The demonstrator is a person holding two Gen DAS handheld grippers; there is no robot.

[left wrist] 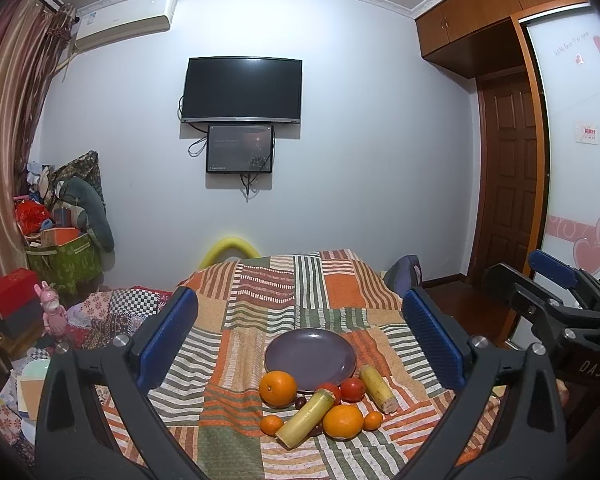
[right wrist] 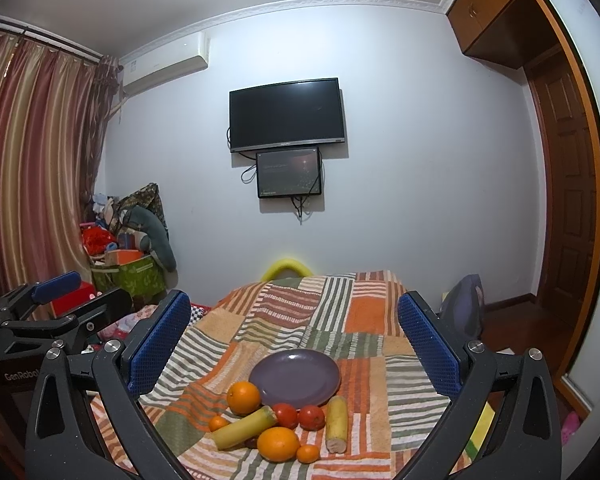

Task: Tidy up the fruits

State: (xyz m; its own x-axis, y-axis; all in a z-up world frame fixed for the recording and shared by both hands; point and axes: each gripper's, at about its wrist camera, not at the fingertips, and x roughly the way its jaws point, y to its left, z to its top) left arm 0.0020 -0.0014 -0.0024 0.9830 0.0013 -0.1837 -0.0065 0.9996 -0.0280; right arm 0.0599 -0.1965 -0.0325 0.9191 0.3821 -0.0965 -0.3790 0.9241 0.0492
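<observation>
An empty purple plate (left wrist: 310,358) (right wrist: 295,377) lies on a striped patchwork cloth (left wrist: 284,300) (right wrist: 340,320). In front of it lies a cluster of fruit: two large oranges (left wrist: 277,388) (right wrist: 243,398), two red tomatoes (left wrist: 353,389) (right wrist: 311,417), small tangerines (left wrist: 271,425) (right wrist: 308,453) and two yellow-green cane pieces (left wrist: 306,418) (right wrist: 336,423). My left gripper (left wrist: 300,340) is open and empty, held above and behind the fruit. My right gripper (right wrist: 294,344) is open and empty too. It also shows at the right edge of the left wrist view (left wrist: 548,292).
The cloth-covered surface drops off at its left and right edges. Clutter, boxes and a green bag (left wrist: 64,260) stand at the left by the curtain. A TV (left wrist: 242,90) hangs on the far wall. A wooden door (left wrist: 508,200) and wardrobe are at the right.
</observation>
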